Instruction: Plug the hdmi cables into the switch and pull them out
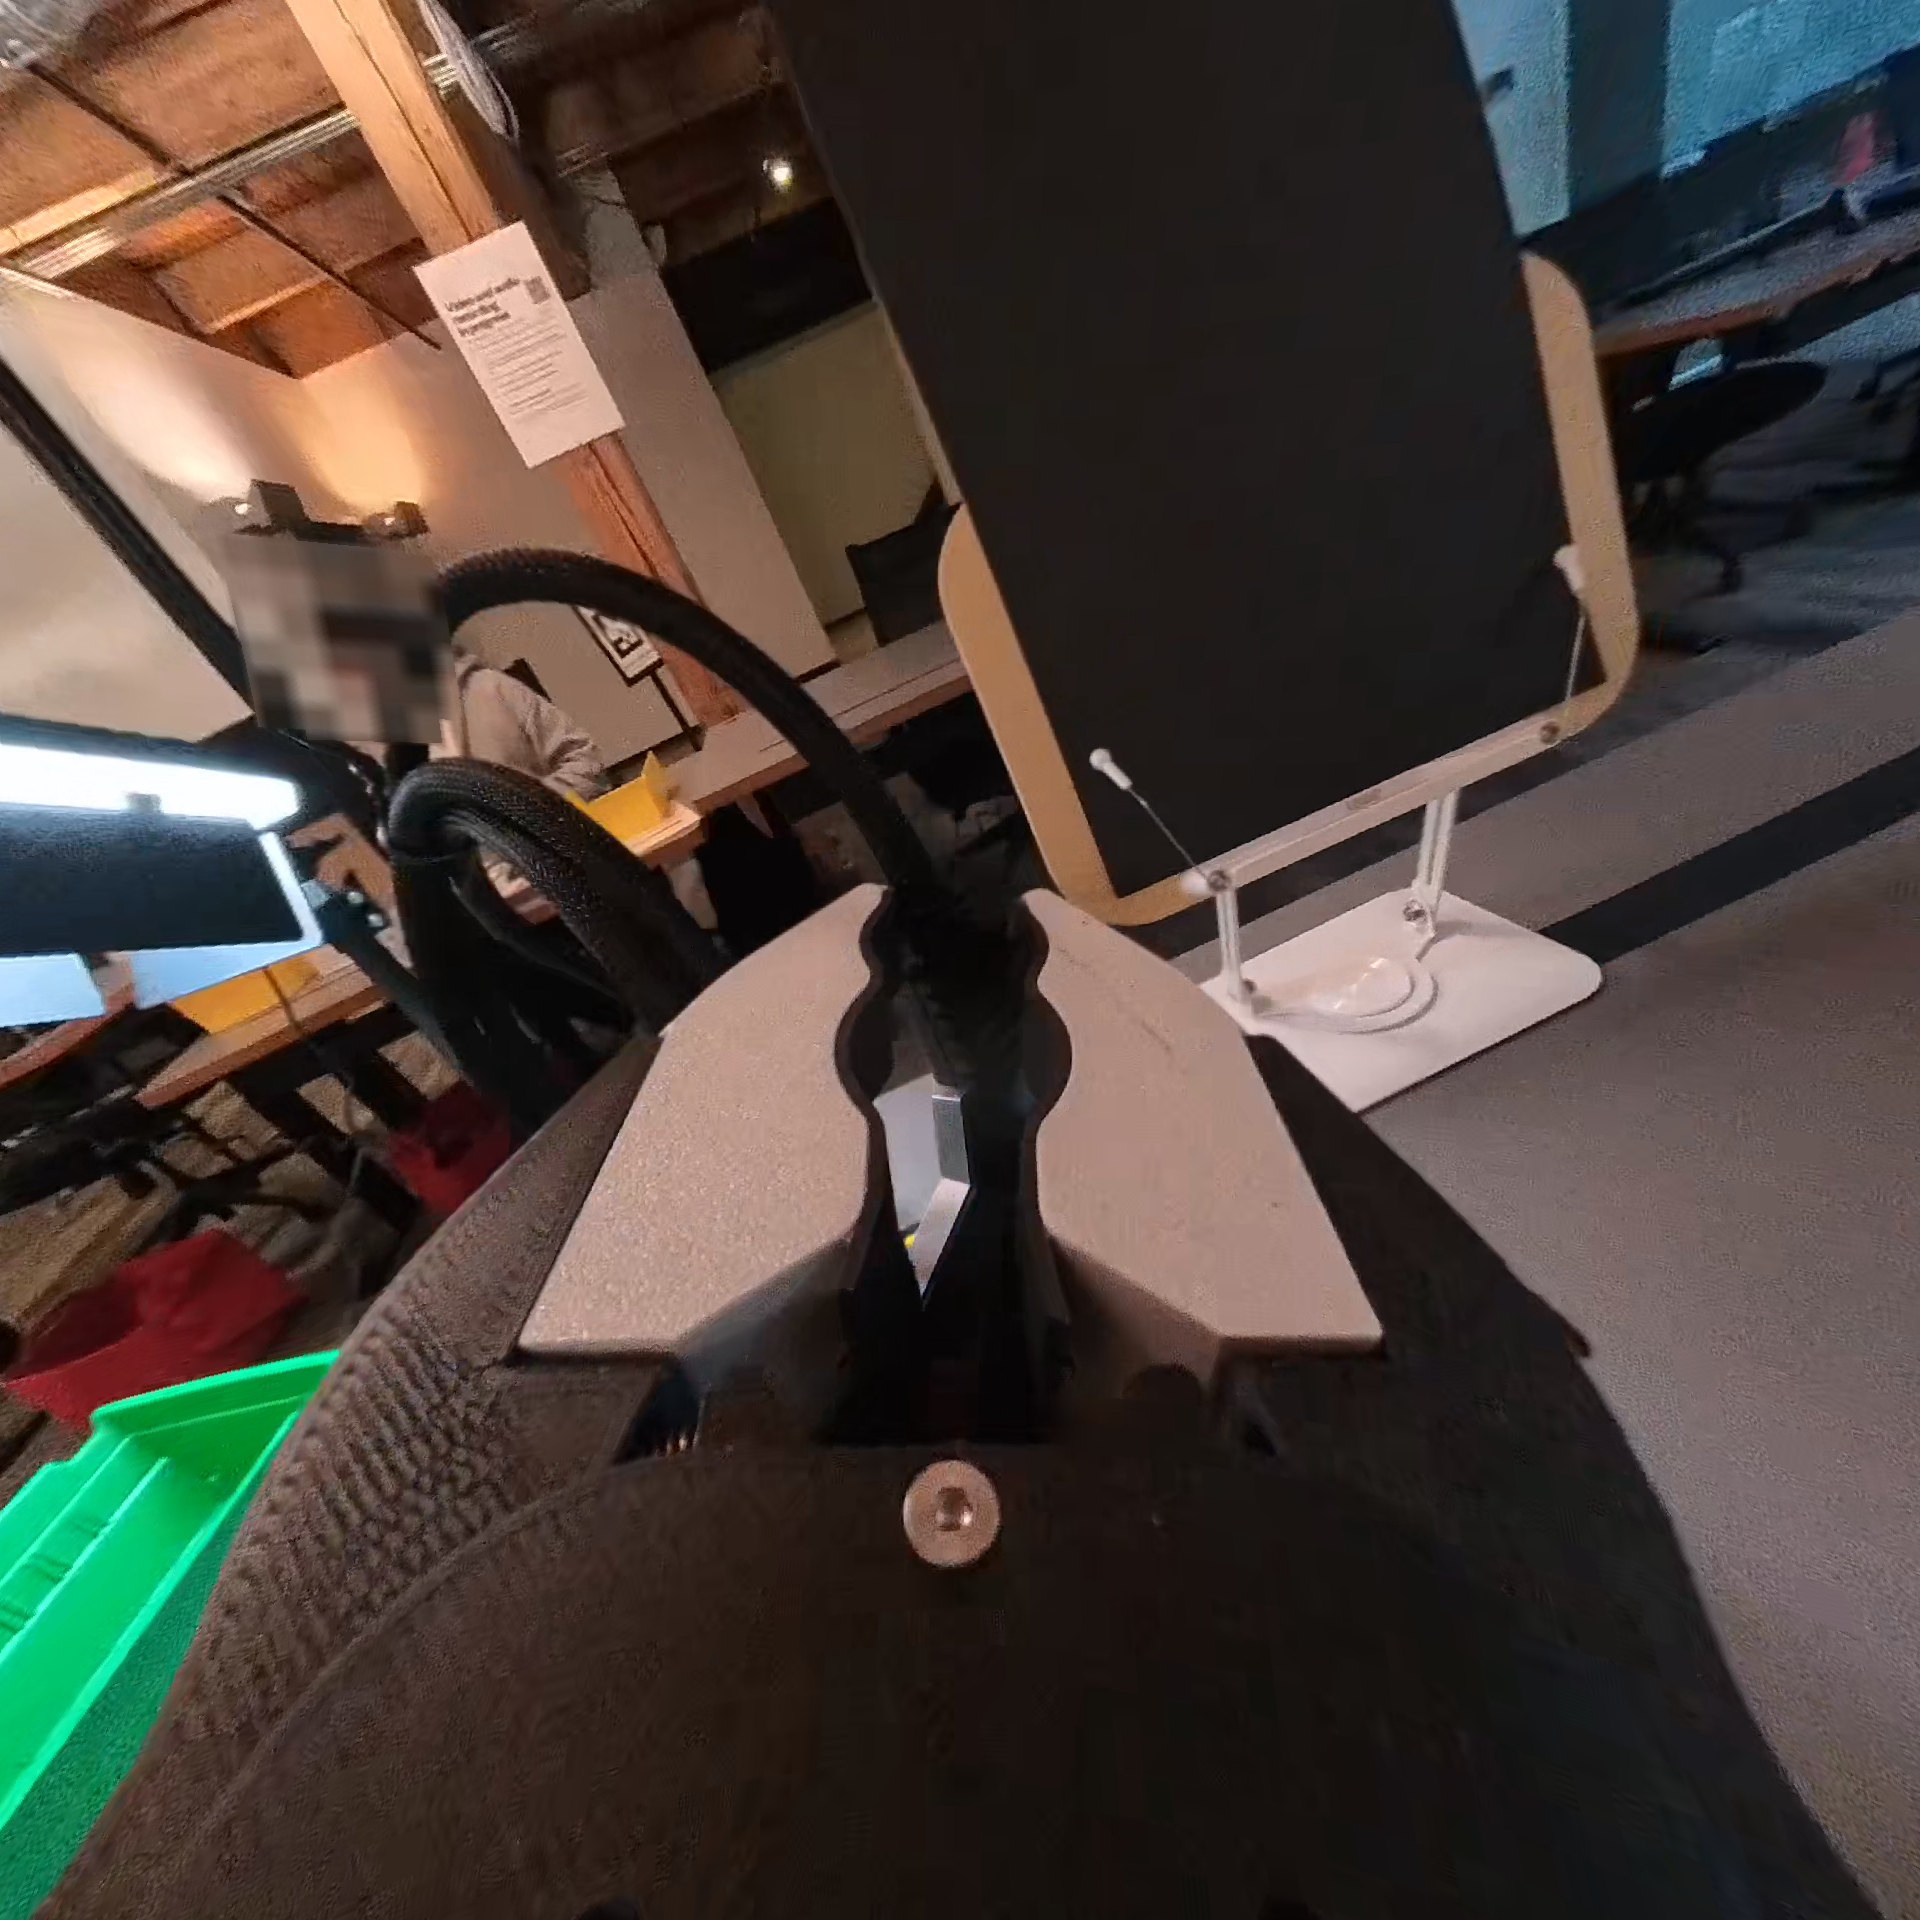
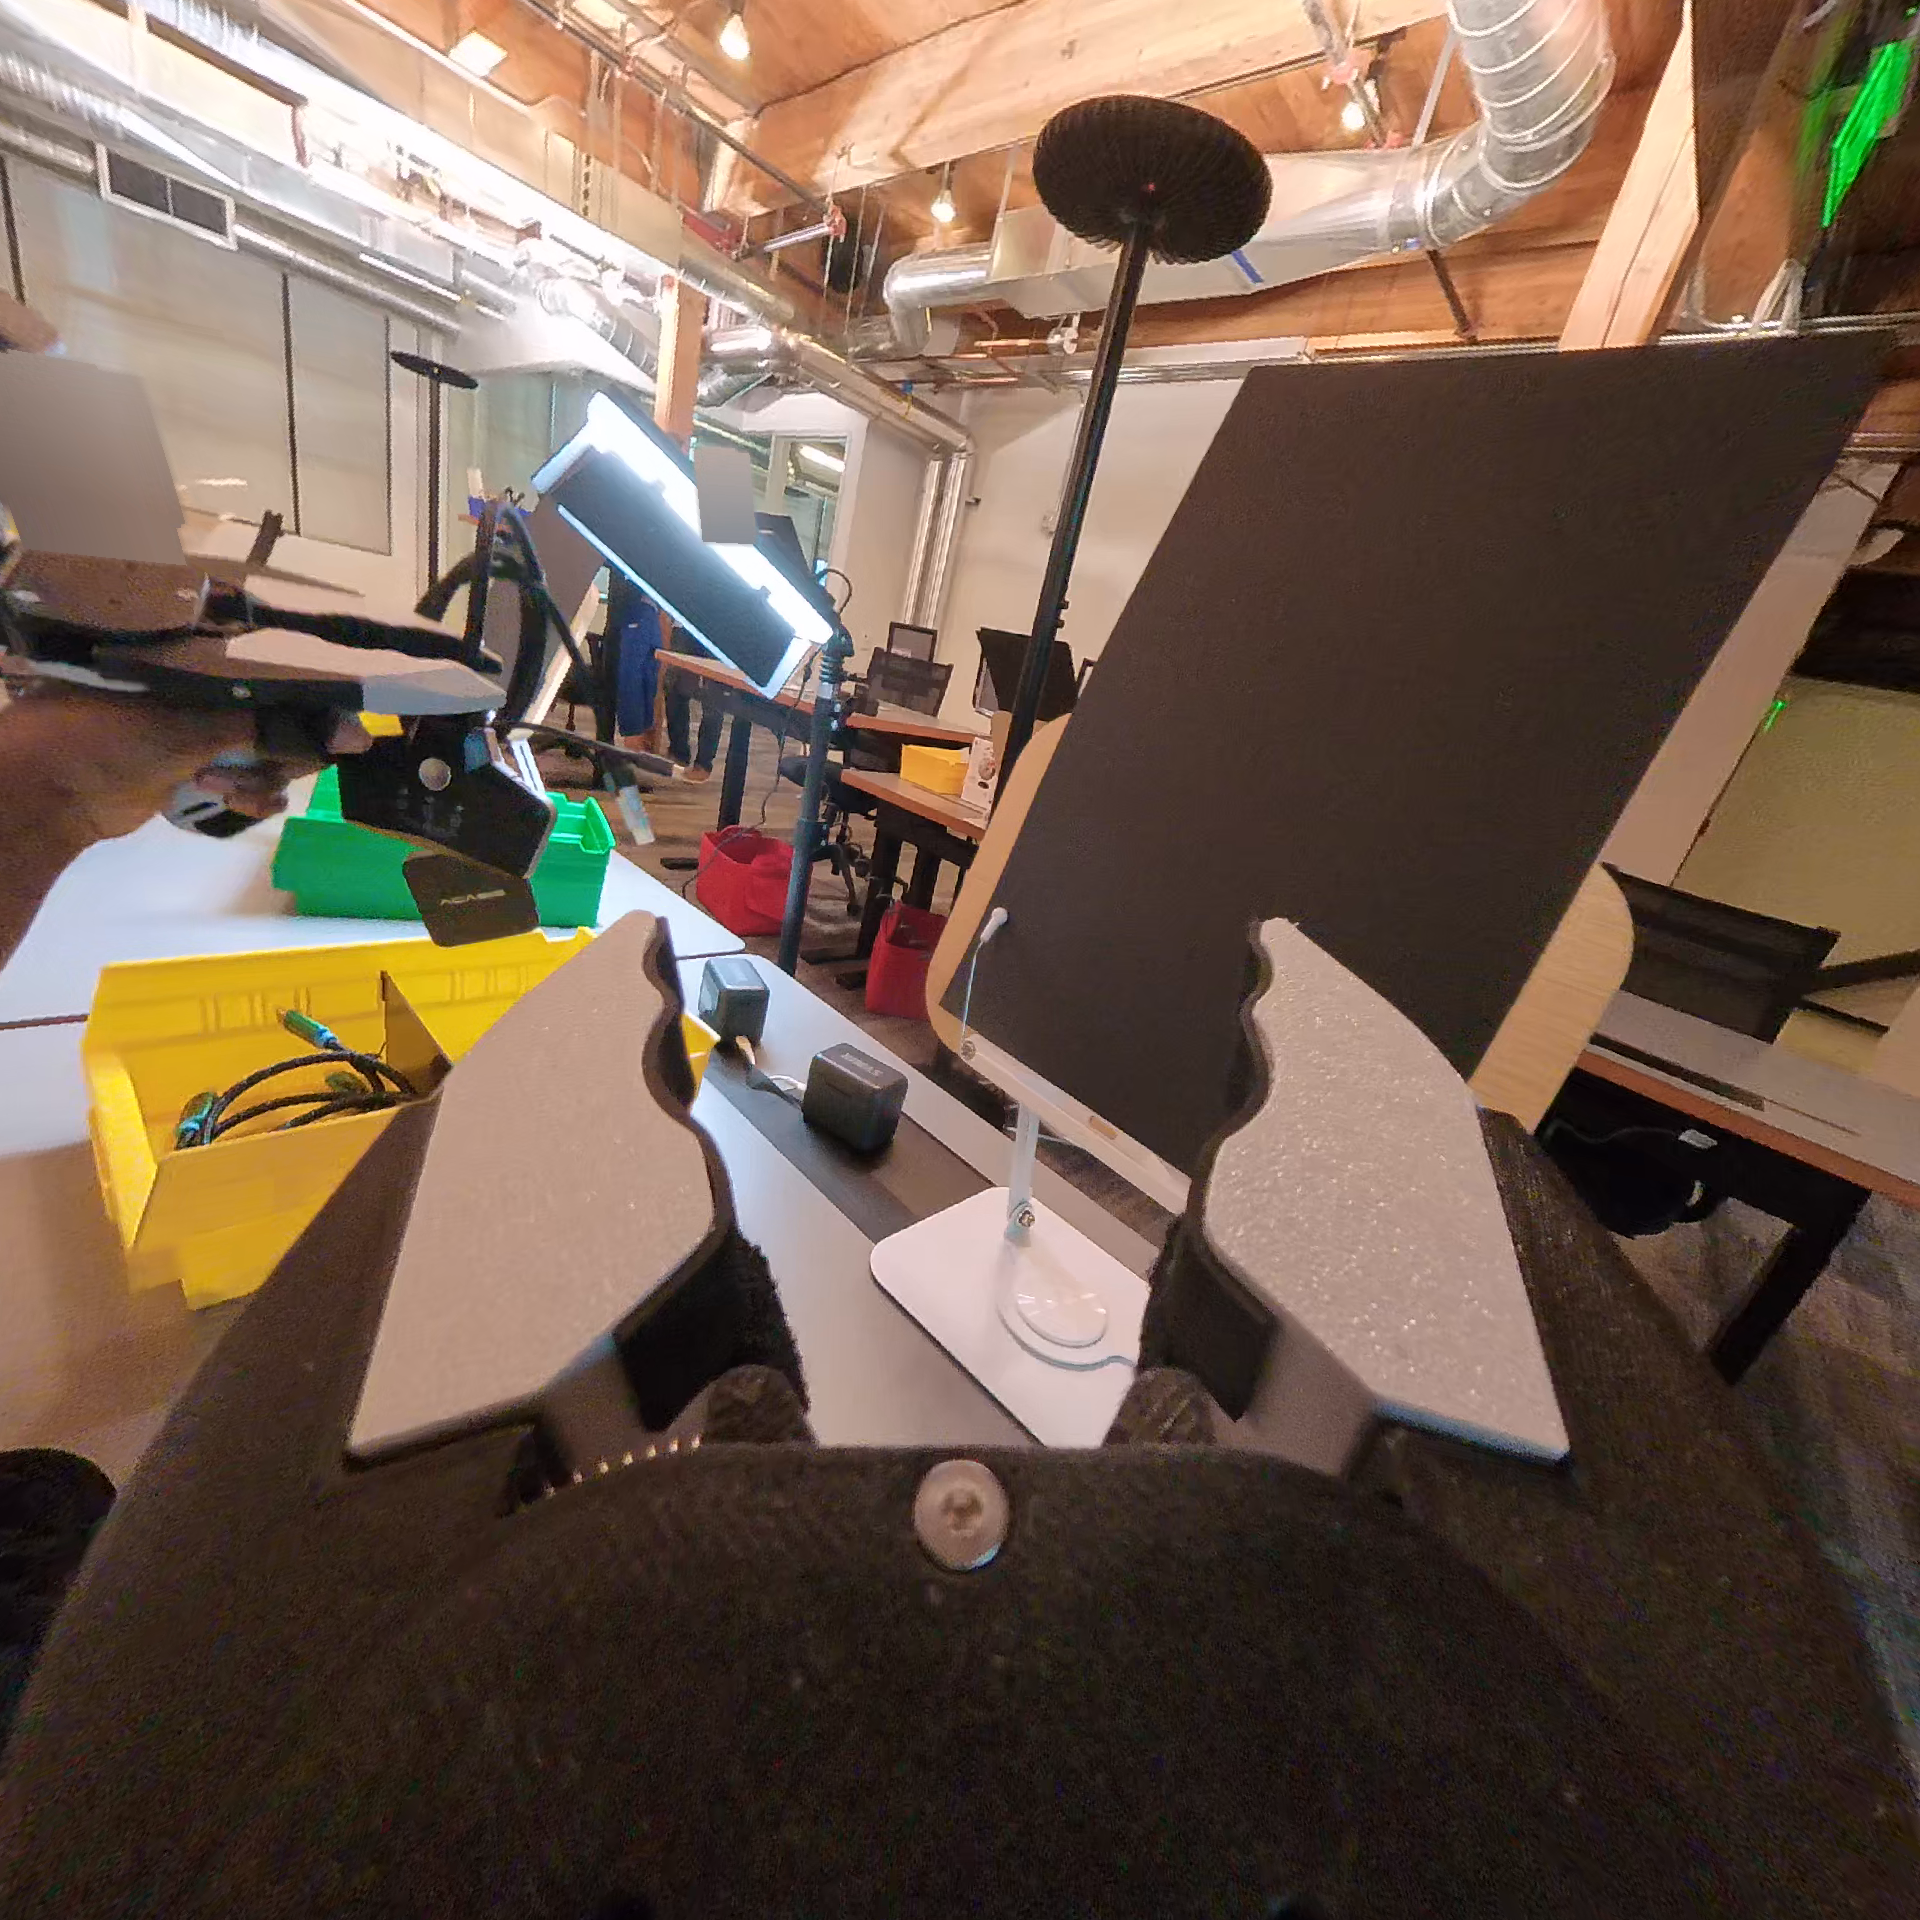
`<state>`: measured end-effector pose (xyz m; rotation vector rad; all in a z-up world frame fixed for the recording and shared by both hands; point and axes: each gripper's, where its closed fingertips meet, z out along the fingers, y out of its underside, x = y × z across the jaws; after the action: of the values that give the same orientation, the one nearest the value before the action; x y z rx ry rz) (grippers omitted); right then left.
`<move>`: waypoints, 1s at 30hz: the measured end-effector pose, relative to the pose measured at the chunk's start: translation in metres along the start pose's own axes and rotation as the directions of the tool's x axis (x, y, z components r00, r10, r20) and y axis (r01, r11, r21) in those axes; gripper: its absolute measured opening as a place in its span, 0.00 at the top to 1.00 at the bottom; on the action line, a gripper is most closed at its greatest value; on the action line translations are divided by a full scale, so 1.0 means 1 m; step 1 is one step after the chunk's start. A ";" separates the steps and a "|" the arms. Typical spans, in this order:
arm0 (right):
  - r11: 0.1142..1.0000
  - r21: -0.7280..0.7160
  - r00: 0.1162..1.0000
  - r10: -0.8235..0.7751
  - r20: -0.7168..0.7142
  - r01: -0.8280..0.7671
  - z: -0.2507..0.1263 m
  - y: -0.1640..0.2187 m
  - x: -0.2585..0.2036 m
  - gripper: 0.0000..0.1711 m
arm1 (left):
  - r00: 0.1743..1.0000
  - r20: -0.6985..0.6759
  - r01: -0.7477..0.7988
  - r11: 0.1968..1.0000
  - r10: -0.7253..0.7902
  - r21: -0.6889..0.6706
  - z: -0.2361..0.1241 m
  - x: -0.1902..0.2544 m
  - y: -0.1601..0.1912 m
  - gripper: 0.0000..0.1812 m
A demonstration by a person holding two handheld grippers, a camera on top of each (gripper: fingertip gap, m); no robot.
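Note:
My left gripper is shut on the black hdmi switch, whose silver edge shows between the jaws. Braided black hdmi cables rise from the switch and loop away to the left. In the right wrist view the left gripper holds the switch in the air at the upper left, tilted, with a black tag hanging under it and cables looping behind. My right gripper is open and empty above the grey table.
A yellow bin with coiled cables sits at the left, and a green bin stands behind it, also low left in the left wrist view. Two small black blocks lie on the table. A dark panel on a white stand stands ahead.

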<state>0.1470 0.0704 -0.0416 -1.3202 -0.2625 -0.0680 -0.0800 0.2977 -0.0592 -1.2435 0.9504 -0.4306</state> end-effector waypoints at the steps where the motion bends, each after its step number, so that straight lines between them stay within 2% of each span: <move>1: 1.000 -0.006 1.000 -0.008 0.003 0.008 0.001 0.001 -0.001 0.40 | 1.000 0.029 -0.007 1.000 0.008 -0.024 0.000 -0.001 0.002 0.89; 3: 1.000 -0.016 1.000 -0.019 0.005 0.019 0.002 0.003 -0.002 0.40 | 0.997 0.067 0.034 0.995 -0.028 -0.089 0.004 -0.008 0.016 0.89; 5: 1.000 -0.017 1.000 -0.022 0.004 0.022 0.002 0.003 -0.003 0.40 | 0.986 0.059 0.163 0.980 -0.157 -0.111 0.014 -0.018 0.038 0.89; 8: 1.000 -0.006 1.000 -0.022 0.003 0.022 0.000 0.000 -0.003 0.40 | 0.925 0.058 0.379 0.912 -0.374 -0.157 0.024 -0.032 0.082 0.89; 10: 1.000 0.002 1.000 -0.022 -0.007 0.022 -0.002 -0.002 -0.001 0.40 | 0.852 0.038 0.521 0.840 -0.522 -0.150 0.026 -0.035 0.101 0.89; 13: 1.000 0.009 1.000 -0.013 -0.024 0.013 -0.003 -0.003 0.004 0.40 | 0.696 -0.052 0.711 0.698 -0.716 -0.084 0.026 -0.036 0.109 0.89; 16: 1.000 0.005 0.999 -0.007 -0.034 0.007 -0.003 -0.001 0.006 0.40 | 0.516 -0.175 0.852 0.524 -0.838 0.003 0.021 -0.048 0.102 0.89; 19: 1.000 0.001 0.999 -0.012 -0.037 0.012 -0.002 0.000 0.006 0.40 | 0.447 -0.253 0.891 0.452 -0.858 0.042 0.014 -0.056 0.087 0.89; 22: 1.000 -0.001 0.999 -0.010 -0.037 0.010 0.000 0.001 0.005 0.40 | 0.340 -0.429 0.934 0.355 -0.837 0.049 0.005 -0.059 0.052 0.89; 24: 1.000 -0.009 0.999 -0.013 -0.034 0.012 0.002 0.002 0.004 0.40 | 0.344 -0.466 0.933 0.354 -0.815 0.068 0.003 -0.068 0.031 0.89; 27: 1.000 -0.017 0.999 -0.025 -0.031 0.024 0.003 0.003 0.002 0.40 | 0.405 -0.481 0.905 0.417 -0.778 0.087 0.005 -0.078 0.004 0.89; 30: 1.000 -0.011 0.999 -0.021 -0.034 0.021 0.002 0.002 0.002 0.40 | 0.387 -0.525 0.909 0.409 -0.758 0.079 0.012 -0.090 -0.015 0.89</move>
<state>0.1494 0.0735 -0.0427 -1.3259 -0.2473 -0.1094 -0.1180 0.3661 -0.0115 -1.2356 0.4148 -1.7193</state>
